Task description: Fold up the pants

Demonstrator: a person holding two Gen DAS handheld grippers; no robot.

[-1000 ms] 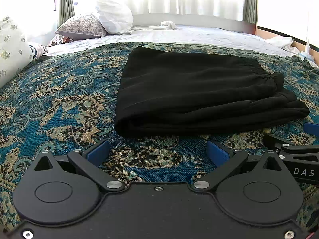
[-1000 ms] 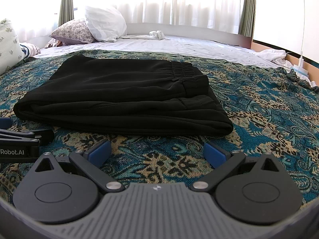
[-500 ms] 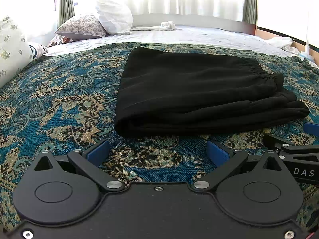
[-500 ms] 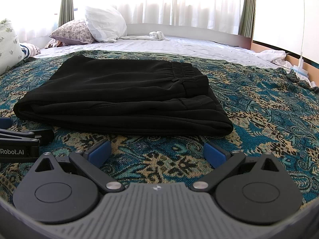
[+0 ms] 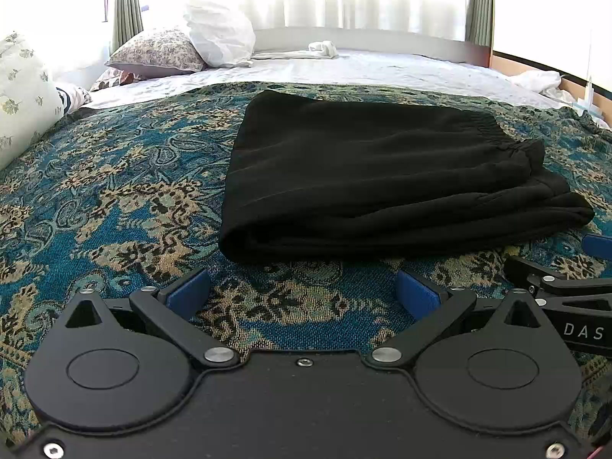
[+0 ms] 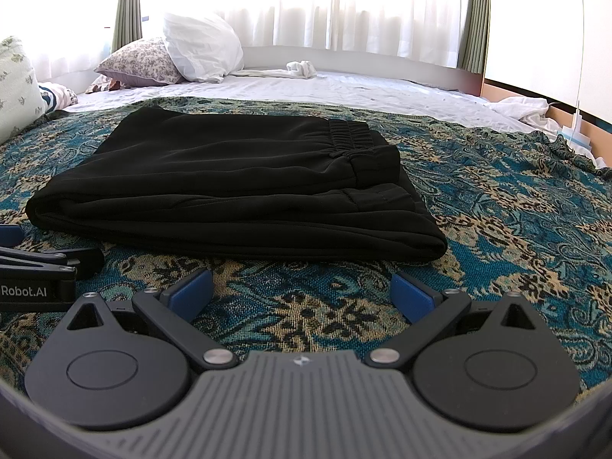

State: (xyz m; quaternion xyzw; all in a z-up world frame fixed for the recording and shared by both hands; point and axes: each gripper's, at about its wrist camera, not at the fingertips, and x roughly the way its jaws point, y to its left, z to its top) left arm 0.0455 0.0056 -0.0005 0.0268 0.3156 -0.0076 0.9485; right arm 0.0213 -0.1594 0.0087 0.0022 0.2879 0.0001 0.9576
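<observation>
Black pants (image 5: 382, 176) lie folded into a compact rectangle on the blue patterned bedspread (image 5: 114, 199), the elastic waistband on top at the right (image 6: 348, 134). My left gripper (image 5: 302, 294) rests low on the bedspread just short of the pants' near edge, open, with nothing between its blue pads. My right gripper (image 6: 302, 292) sits beside it in the same way, open and empty, in front of the pants (image 6: 237, 187). Each gripper shows at the edge of the other's view: the right one (image 5: 562, 287), the left one (image 6: 42, 267).
Pillows (image 5: 214, 34) are piled at the far left of the bed, another pillow (image 5: 19, 91) at the left edge. A white sheet (image 5: 382, 69) covers the far half, with a small white cloth (image 5: 321, 48) on it. Crumpled white fabric (image 6: 524, 109) lies far right.
</observation>
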